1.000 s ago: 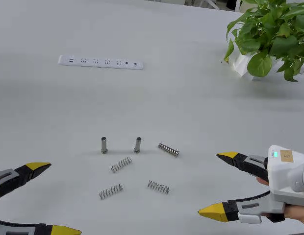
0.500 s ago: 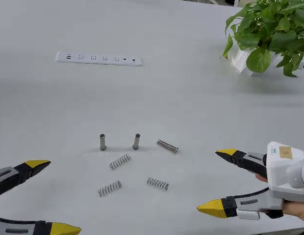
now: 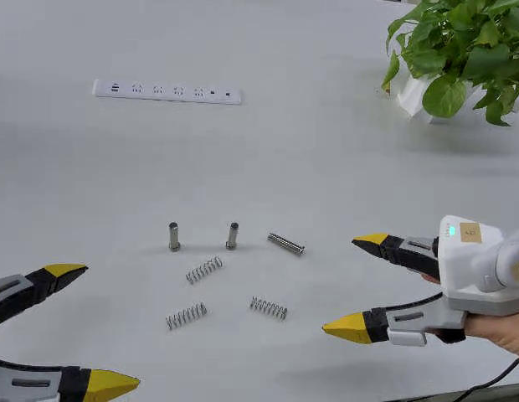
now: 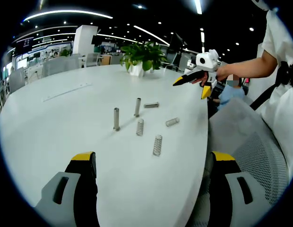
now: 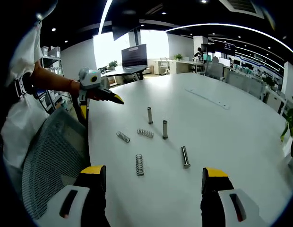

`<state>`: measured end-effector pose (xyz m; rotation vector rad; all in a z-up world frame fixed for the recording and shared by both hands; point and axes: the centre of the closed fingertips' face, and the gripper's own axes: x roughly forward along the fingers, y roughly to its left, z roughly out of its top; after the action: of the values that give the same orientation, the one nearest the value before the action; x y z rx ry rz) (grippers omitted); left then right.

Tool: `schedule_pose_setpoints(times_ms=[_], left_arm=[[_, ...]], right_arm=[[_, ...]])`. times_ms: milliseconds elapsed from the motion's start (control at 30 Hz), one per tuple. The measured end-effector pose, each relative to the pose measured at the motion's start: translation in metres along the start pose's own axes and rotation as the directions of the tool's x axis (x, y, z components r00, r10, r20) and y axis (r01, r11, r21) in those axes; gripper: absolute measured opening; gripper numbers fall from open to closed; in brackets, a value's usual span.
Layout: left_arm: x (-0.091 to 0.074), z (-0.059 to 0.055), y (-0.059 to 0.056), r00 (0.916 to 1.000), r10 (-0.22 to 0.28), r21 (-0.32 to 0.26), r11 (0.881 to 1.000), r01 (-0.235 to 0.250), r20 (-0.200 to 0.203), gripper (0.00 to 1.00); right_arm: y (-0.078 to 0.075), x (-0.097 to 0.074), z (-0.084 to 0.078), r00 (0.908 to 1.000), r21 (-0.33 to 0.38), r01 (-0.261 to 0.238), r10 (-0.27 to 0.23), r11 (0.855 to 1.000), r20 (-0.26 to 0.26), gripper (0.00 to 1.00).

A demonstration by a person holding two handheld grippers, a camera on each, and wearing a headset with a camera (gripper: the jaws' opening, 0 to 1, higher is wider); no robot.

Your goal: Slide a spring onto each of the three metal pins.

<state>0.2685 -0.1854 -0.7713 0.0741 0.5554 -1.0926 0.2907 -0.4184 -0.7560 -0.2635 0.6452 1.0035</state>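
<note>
Nearest me, my left gripper (image 3: 111, 325), black with yellow tips, hangs low over the white tabletop (image 3: 326, 167), its jaws spread wide with nothing between them. My right gripper (image 3: 339, 285) gapes empty too, tips aimed toward the parts. I judge both are opened ready for a first pick, since no spring sits on a pin yet.

Just beyond lie three small coiled steel springs on their sides: the front-left spring (image 3: 186, 316), the front-right spring (image 3: 269, 308) and the middle spring (image 3: 204, 270). Behind them, two short grey metal pins stand on their wider ends, the left pin (image 3: 173, 236) and the centre pin (image 3: 233, 235), upright so a spring can drop over. The third pin (image 3: 286, 244) lies flat and would need standing or holding.

Farthest off are a white power strip (image 3: 166, 91) and a green leafy potted plant (image 3: 460, 42).
</note>
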Motion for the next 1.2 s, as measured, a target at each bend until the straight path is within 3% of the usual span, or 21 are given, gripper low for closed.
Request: schedule_pose_setpoints(times_ms=[333, 900, 1100, 1200], left_arm=[[0.001, 0.001, 0.003, 1.0, -0.002, -0.004, 1.0, 0.002, 0.007, 0.99], [0.001, 0.004, 0.009, 0.9995, 0.007, -0.02, 1.0, -0.006, 0.031, 0.99], [0.001, 0.005, 0.011, 0.9992, 0.007, -0.027, 1.0, -0.006, 0.04, 0.99], [0.002, 0.004, 0.013, 0.9991, 0.008, -0.033, 0.999, -0.006, 0.041, 0.99]], right_arm=[[-0.009, 0.024, 0.021, 0.9994, -0.05, -0.027, 0.026, 0.998, -0.024, 0.75], [-0.028, 0.061, 0.038, 0.994, -0.08, -0.053, 0.045, 0.995, -0.1, 0.56], [-0.035, 0.074, 0.037, 0.9869, -0.081, -0.063, 0.049, 0.995, -0.154, 0.47], [-0.041, 0.08, 0.032, 0.9775, -0.082, -0.062, 0.044, 0.995, -0.206, 0.41]])
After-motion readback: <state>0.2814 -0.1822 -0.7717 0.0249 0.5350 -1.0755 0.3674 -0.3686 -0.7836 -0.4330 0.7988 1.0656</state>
